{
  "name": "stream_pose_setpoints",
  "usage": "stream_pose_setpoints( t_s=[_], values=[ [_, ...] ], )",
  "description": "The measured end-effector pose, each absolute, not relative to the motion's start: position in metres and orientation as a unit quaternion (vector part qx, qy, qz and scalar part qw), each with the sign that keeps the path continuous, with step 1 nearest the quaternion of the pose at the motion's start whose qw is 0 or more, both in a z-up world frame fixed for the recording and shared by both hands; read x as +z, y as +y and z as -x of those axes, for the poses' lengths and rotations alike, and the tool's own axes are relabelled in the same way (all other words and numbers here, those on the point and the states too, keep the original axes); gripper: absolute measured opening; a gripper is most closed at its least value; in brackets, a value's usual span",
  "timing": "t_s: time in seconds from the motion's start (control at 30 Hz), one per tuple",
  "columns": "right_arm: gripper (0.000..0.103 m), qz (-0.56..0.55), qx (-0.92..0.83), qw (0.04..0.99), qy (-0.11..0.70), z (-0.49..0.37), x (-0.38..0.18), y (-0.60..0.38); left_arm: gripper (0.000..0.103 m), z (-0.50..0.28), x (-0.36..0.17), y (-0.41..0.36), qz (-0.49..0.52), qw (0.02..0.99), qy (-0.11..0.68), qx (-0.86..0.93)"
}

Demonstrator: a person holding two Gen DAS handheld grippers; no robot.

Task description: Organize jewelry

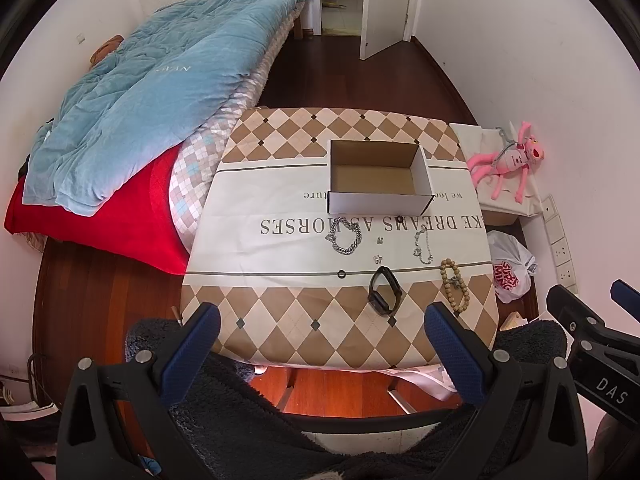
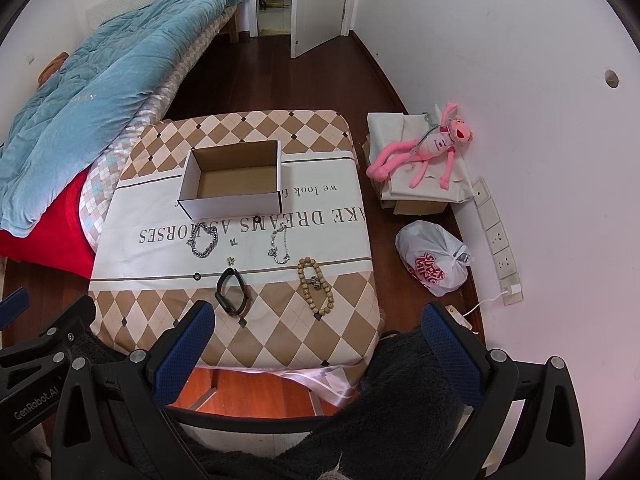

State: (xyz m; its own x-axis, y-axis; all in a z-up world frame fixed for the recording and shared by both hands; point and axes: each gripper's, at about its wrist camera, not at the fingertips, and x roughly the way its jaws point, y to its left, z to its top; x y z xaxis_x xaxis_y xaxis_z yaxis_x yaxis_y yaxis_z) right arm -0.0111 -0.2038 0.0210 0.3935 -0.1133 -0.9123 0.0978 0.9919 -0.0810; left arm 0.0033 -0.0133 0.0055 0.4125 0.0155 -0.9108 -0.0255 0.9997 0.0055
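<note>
An open, empty white cardboard box (image 1: 380, 176) (image 2: 232, 180) stands on a small table with a checked cloth (image 1: 280, 248) (image 2: 328, 240). In front of it lie a thick silver chain bracelet (image 1: 346, 236) (image 2: 205, 242), a thin silver bracelet (image 1: 423, 245) (image 2: 280, 245), small earrings (image 1: 378, 249) (image 2: 231, 251), a small black ring (image 1: 342, 275) (image 2: 197, 276), a black wristband (image 1: 384, 290) (image 2: 232, 291) and a wooden bead bracelet (image 1: 455, 285) (image 2: 316, 286). My left gripper (image 1: 320, 348) and right gripper (image 2: 316, 344) are both open and empty, held at the table's near edge.
A bed with a blue quilt (image 1: 152, 92) and red blanket (image 1: 120, 216) lies left of the table. A pink plush toy (image 2: 424, 148) on a covered box, a white plastic bag (image 2: 434, 258) and wall sockets (image 2: 500, 240) are at the right. An open door (image 2: 316, 4) is behind.
</note>
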Motion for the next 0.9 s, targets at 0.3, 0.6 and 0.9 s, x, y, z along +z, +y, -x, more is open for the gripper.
stream_pose_setpoints(
  t_s=[0.3,0.6,0.9],
  values=[
    [0.103,0.008,-0.065,0.836,0.546,0.010,0.024,-0.205,0.103,-0.003,0.006,-0.013,0.005,0.841,0.541,0.012],
    [0.103,0.006,-0.066,0.836,0.545,0.008,0.024,-0.206,0.103,-0.005,0.005,-0.014,-0.001,0.840,0.542,0.020],
    [0.103,-0.017,-0.079,0.833,0.548,-0.028,-0.002,-0.240,0.103,-0.054,-0.050,-0.032,-0.039,0.835,0.548,0.039]
  ],
)
